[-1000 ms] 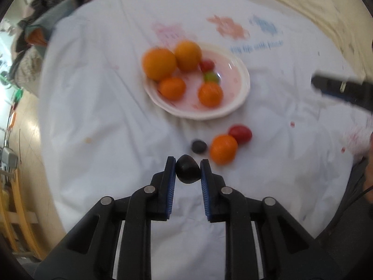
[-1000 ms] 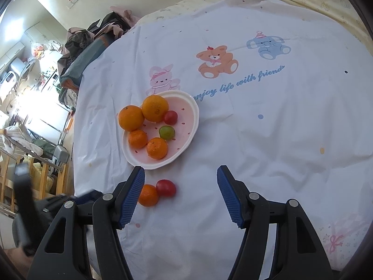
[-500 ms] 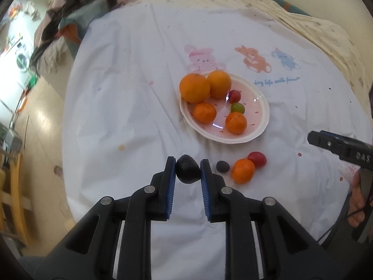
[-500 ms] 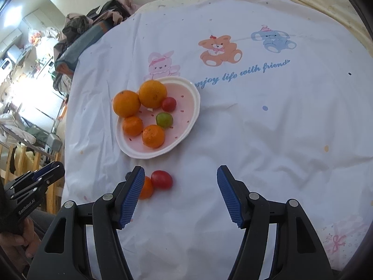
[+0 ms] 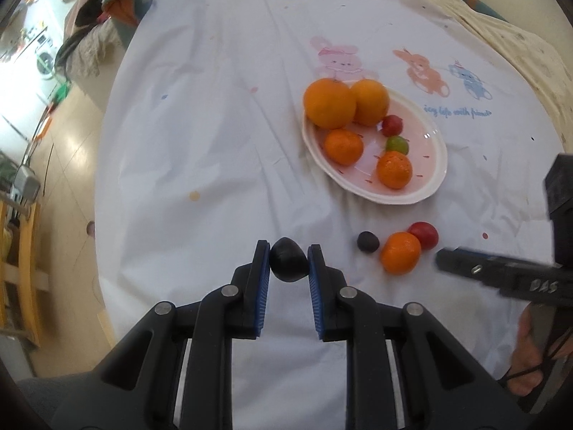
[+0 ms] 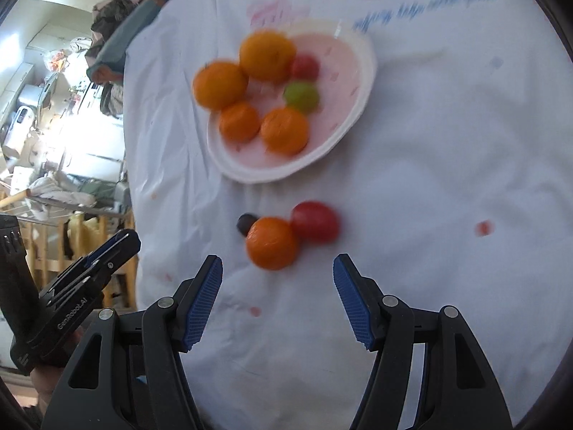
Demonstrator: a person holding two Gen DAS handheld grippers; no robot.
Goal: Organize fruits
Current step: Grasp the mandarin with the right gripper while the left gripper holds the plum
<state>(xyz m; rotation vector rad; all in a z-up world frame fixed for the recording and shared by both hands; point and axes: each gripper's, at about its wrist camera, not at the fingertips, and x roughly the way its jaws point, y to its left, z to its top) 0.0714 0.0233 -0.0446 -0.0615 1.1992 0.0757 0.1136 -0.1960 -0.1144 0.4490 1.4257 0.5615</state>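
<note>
My left gripper [image 5: 288, 259] is shut on a dark plum [image 5: 288, 263], held above the white cloth short of the plate. The pink oval plate [image 5: 435, 143] holds several oranges, a red fruit and a green one. Loose on the cloth lie a small dark fruit [image 5: 367, 241], an orange [image 5: 400, 253] and a red fruit [image 5: 424, 234]. In the right wrist view my right gripper [image 6: 277, 268] is open and empty, just short of the loose orange [image 6: 272, 243], with the red fruit [image 6: 315, 221] and dark fruit [image 6: 246, 223] behind it and the plate [image 6: 361, 82] beyond.
A white cloth [image 5: 215, 143] printed with cartoon animals covers the round table. A heap of clothes [image 5: 104, 10] lies at the far left edge. Wooden furniture [image 5: 21, 251] stands on the floor to the left. The left gripper [image 6: 93, 268] shows at the right wrist view's left side.
My right gripper has dropped toward the loose fruits, which now lie just ahead of its fingers. My left gripper has drifted with the plum still held, so the plate sits further right in its view.
</note>
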